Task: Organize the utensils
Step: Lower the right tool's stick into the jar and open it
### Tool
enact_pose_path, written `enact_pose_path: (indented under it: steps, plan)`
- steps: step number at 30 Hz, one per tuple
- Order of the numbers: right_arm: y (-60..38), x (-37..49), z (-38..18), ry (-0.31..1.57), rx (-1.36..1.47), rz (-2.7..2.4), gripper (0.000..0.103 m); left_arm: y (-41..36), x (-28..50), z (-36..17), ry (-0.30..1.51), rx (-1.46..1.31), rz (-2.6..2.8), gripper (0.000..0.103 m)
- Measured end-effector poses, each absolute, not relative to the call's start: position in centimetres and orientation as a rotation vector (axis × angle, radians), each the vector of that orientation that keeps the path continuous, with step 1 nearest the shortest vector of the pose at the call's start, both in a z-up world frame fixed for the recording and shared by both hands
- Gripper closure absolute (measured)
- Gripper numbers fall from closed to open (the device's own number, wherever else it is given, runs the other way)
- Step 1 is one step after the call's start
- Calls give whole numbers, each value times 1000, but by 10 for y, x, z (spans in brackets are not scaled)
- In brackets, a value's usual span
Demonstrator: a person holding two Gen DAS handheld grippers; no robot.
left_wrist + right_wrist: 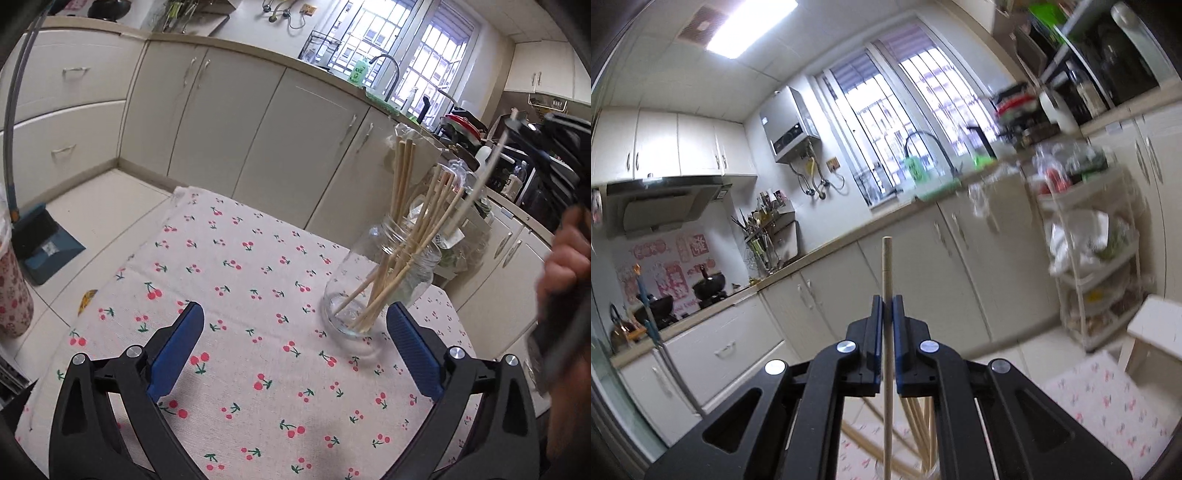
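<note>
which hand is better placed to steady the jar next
Left. The left gripper is open and low on the table, with the jar just ahead of its right finger. The right gripper is shut on a chopstick.

No text can be read with any certainty. A green bottle [359, 71] by the sink at the far window carries a white mark on its front, too small to make out. Pink and red paper decorations [666, 267] on the wall behind the stove at the far left bear large characters, blurred beyond reading. A small white label [48, 248] sits on the blue dustpan [44, 240] on the floor at the left, its print too fine to tell. A white tag [451, 236] behind the jar shows no legible writing
</note>
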State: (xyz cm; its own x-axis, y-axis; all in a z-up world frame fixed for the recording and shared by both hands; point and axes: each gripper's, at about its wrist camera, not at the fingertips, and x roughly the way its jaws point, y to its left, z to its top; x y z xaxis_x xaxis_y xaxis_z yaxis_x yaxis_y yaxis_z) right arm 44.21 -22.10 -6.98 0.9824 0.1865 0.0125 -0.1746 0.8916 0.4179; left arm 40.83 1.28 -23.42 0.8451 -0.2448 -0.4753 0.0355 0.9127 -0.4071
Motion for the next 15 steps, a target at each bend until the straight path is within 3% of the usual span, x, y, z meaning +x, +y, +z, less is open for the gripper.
enact_pose_path:
  steps: [15]
  plan:
    - [-185, 457, -127, 154, 253, 167, 97, 9, 414, -239, 584, -408, -149, 8]
